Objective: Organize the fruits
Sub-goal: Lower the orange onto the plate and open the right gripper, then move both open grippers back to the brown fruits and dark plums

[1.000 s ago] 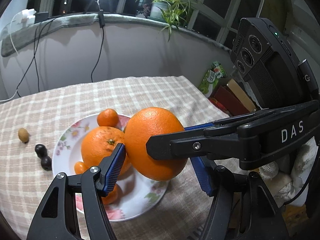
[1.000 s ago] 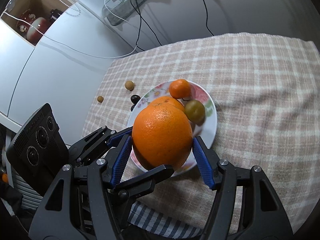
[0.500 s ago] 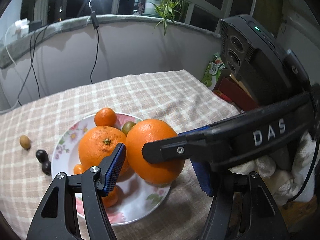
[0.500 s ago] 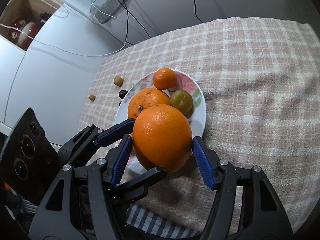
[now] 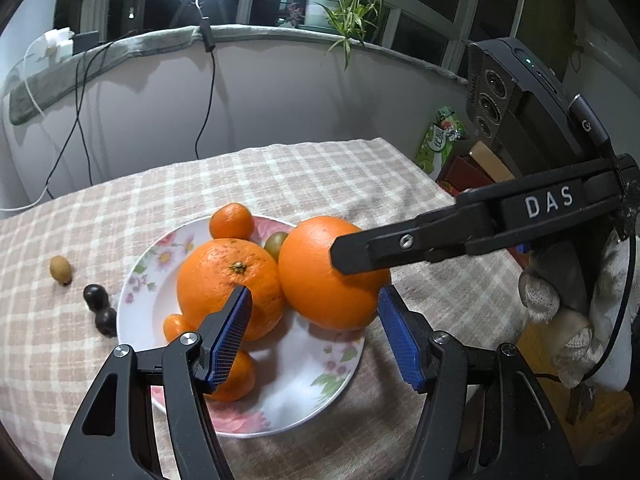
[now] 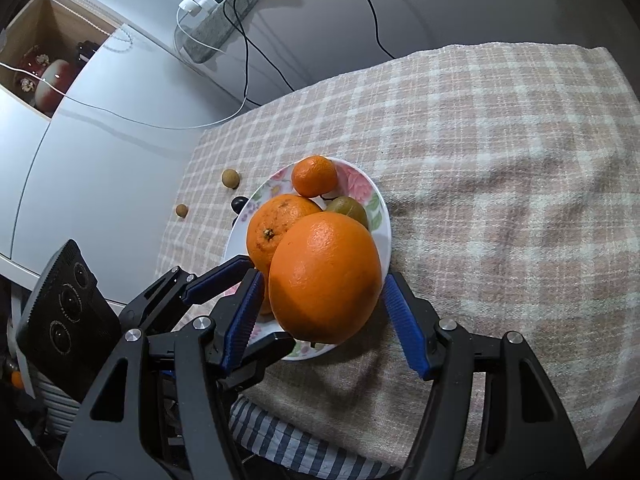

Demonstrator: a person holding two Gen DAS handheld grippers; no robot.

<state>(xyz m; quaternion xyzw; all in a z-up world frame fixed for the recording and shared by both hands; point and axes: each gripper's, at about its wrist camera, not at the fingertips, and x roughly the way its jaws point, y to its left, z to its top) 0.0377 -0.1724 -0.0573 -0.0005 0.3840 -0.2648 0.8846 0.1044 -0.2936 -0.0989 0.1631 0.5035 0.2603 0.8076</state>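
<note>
Both tools are working at the plate: the right tool (image 6: 320, 312) is reaching in with its blue pads (image 6: 404, 330) spread wide on either side of a big orange (image 6: 324, 276), and in its own view slim gaps are showing at both pads, so whether they are touching the fruit cannot be told. From the left wrist view that orange (image 5: 320, 280) is sitting at the right edge of the flowered plate (image 5: 308, 376), pressing against a second large orange (image 5: 224, 276) beside it. The left tool (image 5: 316, 336) is hovering low over the near part of the plate with its pads wide apart and gripping nothing. Behind the two oranges a small tangerine (image 5: 232, 221) and a greenish fruit (image 5: 276, 242) are lying near the far rim, and two more small orange fruits (image 5: 176, 326) are tucked at the near left, partly hidden by the left pad. Off the plate, on the checked cloth covering the desk (image 5: 320, 176), two dark round fruits (image 5: 100, 308) are lying just beside the rim, with a small tan fruit (image 5: 61, 269) a little farther left. A potted plant (image 5: 340, 4) is standing on the window ledge behind.
</note>
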